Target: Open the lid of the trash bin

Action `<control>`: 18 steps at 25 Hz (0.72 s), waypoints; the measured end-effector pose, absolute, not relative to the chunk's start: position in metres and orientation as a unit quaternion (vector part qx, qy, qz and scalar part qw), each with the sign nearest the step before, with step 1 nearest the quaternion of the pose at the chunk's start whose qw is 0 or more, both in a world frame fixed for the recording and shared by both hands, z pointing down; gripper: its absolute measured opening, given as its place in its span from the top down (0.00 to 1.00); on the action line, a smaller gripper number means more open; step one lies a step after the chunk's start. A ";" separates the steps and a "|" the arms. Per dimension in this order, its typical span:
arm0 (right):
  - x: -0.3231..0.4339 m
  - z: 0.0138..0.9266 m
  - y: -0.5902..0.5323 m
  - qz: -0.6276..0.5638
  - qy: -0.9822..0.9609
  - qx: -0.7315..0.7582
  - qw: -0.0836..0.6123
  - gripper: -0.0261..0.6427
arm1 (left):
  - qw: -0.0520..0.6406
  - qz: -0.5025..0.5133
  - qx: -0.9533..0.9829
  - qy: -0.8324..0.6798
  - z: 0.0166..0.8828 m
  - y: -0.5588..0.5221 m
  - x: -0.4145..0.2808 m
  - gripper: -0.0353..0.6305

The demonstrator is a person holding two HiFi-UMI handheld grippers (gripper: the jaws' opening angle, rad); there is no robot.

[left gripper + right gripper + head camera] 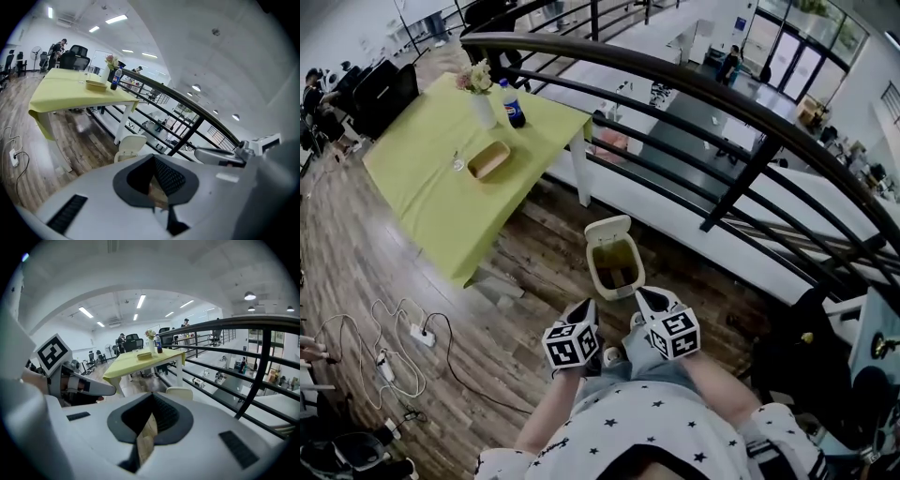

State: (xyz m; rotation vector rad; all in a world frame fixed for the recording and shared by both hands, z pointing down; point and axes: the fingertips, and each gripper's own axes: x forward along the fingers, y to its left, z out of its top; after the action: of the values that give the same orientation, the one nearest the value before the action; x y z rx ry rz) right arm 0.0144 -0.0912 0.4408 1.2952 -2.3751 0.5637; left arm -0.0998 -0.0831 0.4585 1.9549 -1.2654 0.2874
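A small cream trash bin (615, 270) stands on the wooden floor by the railing. Its lid (607, 228) is tipped up and back, and the brownish inside shows. My left gripper (584, 309) and right gripper (646, 298) hover side by side just short of the bin's near rim, touching nothing. Both look shut with nothing held. In the left gripper view the raised lid (131, 142) shows beyond the left gripper (154, 187). In the right gripper view only the top of the lid (179, 392) shows past the right gripper (147, 432).
A green-clothed table (441, 197) with a flower vase (480, 98), a bottle (513, 105) and a wooden tray (488, 159) stands left of the bin. A black railing (703, 89) runs behind the bin. Cables and a power strip (422, 334) lie on the floor at left.
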 end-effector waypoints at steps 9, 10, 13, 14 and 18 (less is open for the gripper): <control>0.010 0.416 -0.077 0.190 -0.856 0.448 0.172 0.97 | 0.361 0.099 0.774 -0.511 0.429 -0.078 -0.114 0.93; 0.009 0.413 -0.075 0.188 -0.857 0.448 0.169 0.97 | 0.360 0.097 0.774 -0.512 0.428 -0.077 -0.116 0.93; 0.006 0.407 -0.068 0.186 -0.860 0.447 0.162 0.97 | 0.358 0.094 0.773 -0.515 0.425 -0.070 -0.119 0.93; 0.005 0.405 -0.066 0.186 -0.861 0.446 0.160 0.97 | 0.357 0.093 0.774 -0.515 0.424 -0.067 -0.120 0.93; 0.003 0.403 -0.063 0.186 -0.861 0.448 0.156 0.97 | 0.357 0.096 0.773 -0.515 0.425 -0.061 -0.121 0.93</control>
State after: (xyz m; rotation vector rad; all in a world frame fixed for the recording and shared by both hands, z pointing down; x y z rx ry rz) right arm 0.0034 -0.0631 0.4026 1.2816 -2.4646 0.5317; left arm -0.1212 -0.0606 0.4255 1.9962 -1.3282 0.2472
